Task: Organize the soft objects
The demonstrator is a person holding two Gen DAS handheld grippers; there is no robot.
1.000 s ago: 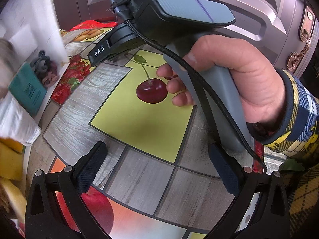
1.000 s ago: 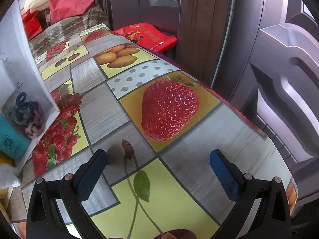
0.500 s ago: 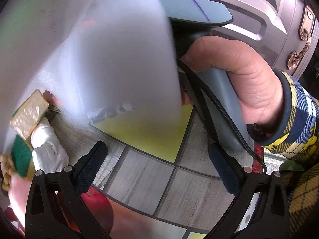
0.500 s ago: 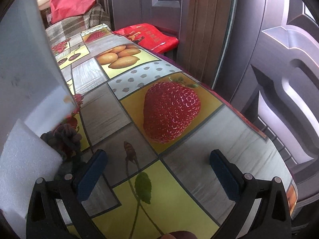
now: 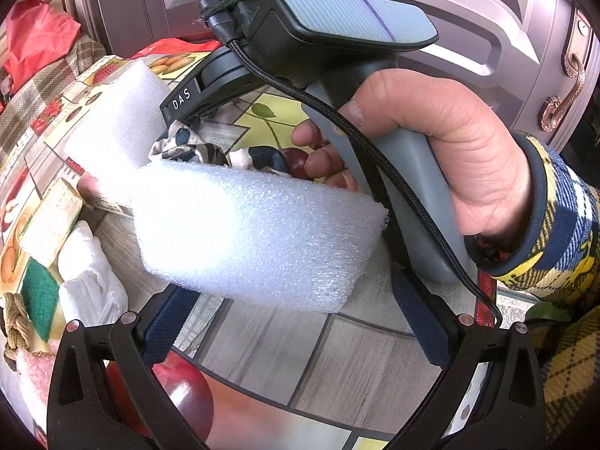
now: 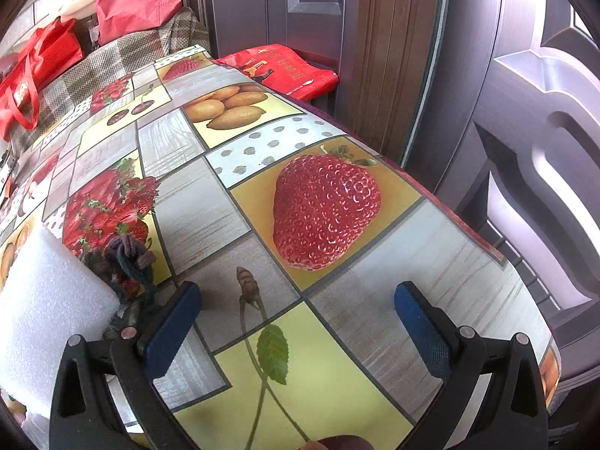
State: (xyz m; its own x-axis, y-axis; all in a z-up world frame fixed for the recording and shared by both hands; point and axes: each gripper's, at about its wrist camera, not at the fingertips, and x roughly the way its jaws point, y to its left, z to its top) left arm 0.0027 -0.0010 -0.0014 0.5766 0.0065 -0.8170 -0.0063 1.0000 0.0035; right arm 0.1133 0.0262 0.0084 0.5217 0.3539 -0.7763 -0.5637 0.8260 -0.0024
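Observation:
A large white foam block [image 5: 255, 232] lies on the fruit-print tablecloth [image 5: 337, 367] just ahead of my open, empty left gripper [image 5: 296, 326]. A second white foam block [image 5: 123, 127] sits behind it, with a patterned cloth [image 5: 191, 150] between them. At the left lie a white cloth [image 5: 90, 281], a green sponge [image 5: 39, 296], a tan sponge [image 5: 50, 221], a knotted rope [image 5: 15, 326] and pink foam [image 5: 33, 375]. In the right wrist view my right gripper [image 6: 296, 322] is open and empty above the tablecloth [image 6: 210, 217]; a foam block [image 6: 48, 311] and dark hair ties [image 6: 123, 258] lie to its left.
The right gripper's handle and hand [image 5: 412, 157] fill the upper right of the left wrist view. A metal door [image 6: 525, 150] stands past the table's right edge. Red bags [image 6: 277, 67] and a plaid cover [image 6: 112, 60] lie at the far end.
A white container swept across from the left and tipped the soft objects out; foam blocks, cloths, sponges and hair ties now lie on the table. Both grippers stayed nearly still.

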